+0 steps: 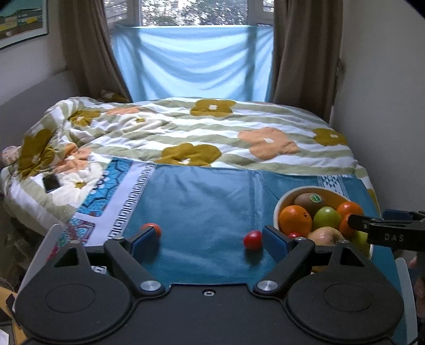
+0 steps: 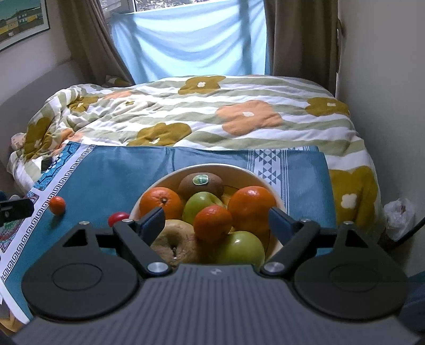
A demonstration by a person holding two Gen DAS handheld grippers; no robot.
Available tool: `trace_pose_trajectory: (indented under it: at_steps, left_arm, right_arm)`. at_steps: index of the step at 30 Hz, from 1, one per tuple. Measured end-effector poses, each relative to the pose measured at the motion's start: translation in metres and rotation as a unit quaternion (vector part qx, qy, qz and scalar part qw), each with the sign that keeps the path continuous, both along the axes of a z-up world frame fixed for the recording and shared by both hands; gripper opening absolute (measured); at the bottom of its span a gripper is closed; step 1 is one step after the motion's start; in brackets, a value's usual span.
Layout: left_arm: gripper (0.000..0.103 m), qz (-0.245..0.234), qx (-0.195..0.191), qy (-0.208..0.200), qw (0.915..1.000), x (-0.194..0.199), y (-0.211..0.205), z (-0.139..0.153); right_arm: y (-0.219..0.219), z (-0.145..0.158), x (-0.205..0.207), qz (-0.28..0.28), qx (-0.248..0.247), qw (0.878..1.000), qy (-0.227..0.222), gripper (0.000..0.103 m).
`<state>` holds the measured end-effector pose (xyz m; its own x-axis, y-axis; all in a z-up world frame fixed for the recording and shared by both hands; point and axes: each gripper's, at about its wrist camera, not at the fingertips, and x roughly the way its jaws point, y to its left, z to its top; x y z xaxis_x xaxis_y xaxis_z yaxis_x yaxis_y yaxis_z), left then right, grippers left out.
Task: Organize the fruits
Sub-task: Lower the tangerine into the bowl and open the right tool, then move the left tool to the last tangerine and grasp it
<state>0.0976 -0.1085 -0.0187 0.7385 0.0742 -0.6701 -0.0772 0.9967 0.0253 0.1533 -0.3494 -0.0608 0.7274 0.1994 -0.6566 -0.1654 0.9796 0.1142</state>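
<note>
Just left of the bowl [image 2: 273, 196], a red tomato [image 1: 253, 239] lies loose on the blue cloth [image 1: 202, 201], nearest the left claw [image 1: 209, 238], whose jaws gape empty. Farther left sits one small tangerine [image 2: 57, 205]. Over the bowl the right claw [image 2: 216, 223] hangs wide and empty above three oranges, two green apples, a pear and a kiwi.

Both fisheye views look forward along open jaws toward the curtained window [image 1: 194, 13]. The left wrist camera sits low over the teal cloth [image 1: 202, 201], with the white round fruit bowl [image 1: 281, 204] at its right edge. The right wrist camera sits close above that bowl [image 2: 159, 180]. Both views share the bowl, the cloth, and the flower-patterned striped quilt [image 1: 202, 127].
</note>
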Motion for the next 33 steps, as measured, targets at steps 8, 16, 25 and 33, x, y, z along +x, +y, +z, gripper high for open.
trace_pose_trajectory:
  at_steps: [8,16,25,33]
  left_arm:
    - [0.093,0.053,0.012,-0.031,0.9981,-0.022,0.034,0.023]
    - [0.093,0.086,0.024,-0.041,0.9951,-0.034,0.075,0.032]
    - [0.099,0.003,0.023,-0.006,0.9997,-0.010,0.106,0.017]
    - [0.101,-0.096,0.029,0.045,0.9939,0.029,0.126,-0.015]
  right_arm:
    - [0.013,0.022,-0.013,0.022,0.025,0.999,-0.012,0.100]
    - [0.047,0.041,-0.029,0.048,0.049,0.998,-0.018,0.101]
    - [0.095,0.029,-0.041,0.015,0.060,0.998,0.011,0.103]
    - [0.131,0.001,-0.037,-0.073,0.065,0.994,0.041,0.103]
